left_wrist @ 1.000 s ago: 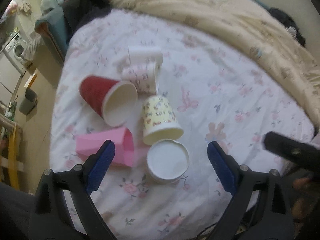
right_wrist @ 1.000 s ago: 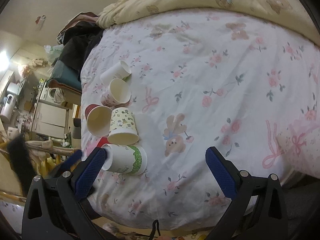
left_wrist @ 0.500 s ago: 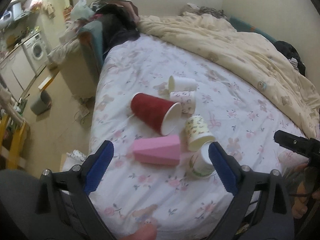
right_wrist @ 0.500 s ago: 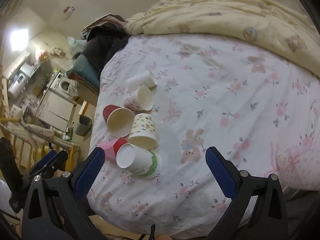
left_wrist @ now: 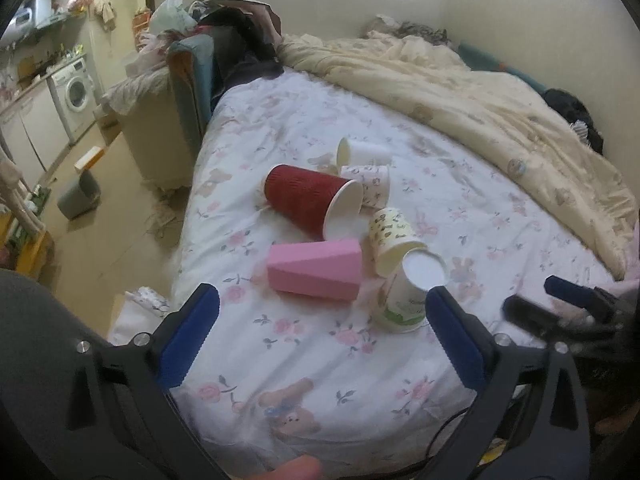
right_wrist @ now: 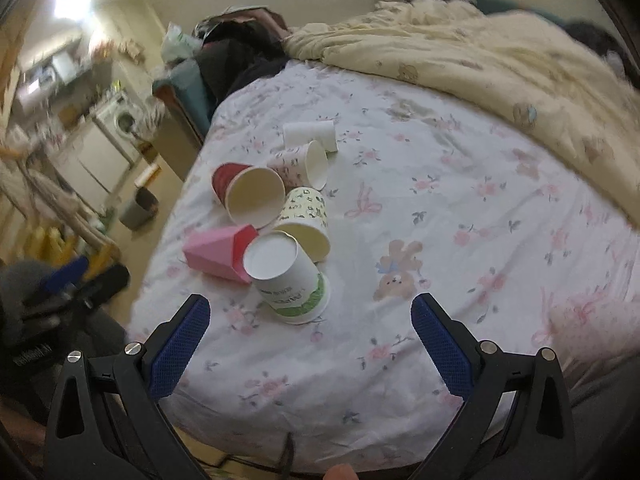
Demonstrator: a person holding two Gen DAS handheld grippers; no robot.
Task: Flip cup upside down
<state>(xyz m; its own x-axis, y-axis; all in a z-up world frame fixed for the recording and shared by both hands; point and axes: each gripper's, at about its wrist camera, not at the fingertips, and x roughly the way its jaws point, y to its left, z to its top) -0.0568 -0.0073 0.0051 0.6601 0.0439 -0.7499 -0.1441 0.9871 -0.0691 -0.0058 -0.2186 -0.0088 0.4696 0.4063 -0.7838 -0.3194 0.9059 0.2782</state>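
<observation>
Several paper cups cluster on the floral bedsheet [left_wrist: 304, 364]. A white cup with a green band [left_wrist: 404, 300] [right_wrist: 290, 284] stands mouth down, base up, leaning slightly on a yellow patterned cup [left_wrist: 390, 236] [right_wrist: 306, 220]. A red cup [left_wrist: 308, 200] [right_wrist: 248, 196], a pink cup [left_wrist: 316, 270] [right_wrist: 216, 256], a floral cup [left_wrist: 370, 184] [right_wrist: 300, 162] and a plain white cup [left_wrist: 362, 152] [right_wrist: 310, 136] lie on their sides. My left gripper [left_wrist: 320, 328] is open, short of the pink cup. My right gripper [right_wrist: 306, 336] is open just before the green-banded cup. Neither holds anything.
A cream duvet [left_wrist: 480, 96] [right_wrist: 500, 56] covers the far right of the bed. Dark clothes [left_wrist: 240, 40] pile at the bed's far end. Left of the bed, the floor holds a grey bin [left_wrist: 78, 198] and a washing machine [left_wrist: 76, 92].
Both grippers have drawn back from the cups and the views now take in more of the room. Both stay open. The cups lie in the same arrangement.
</observation>
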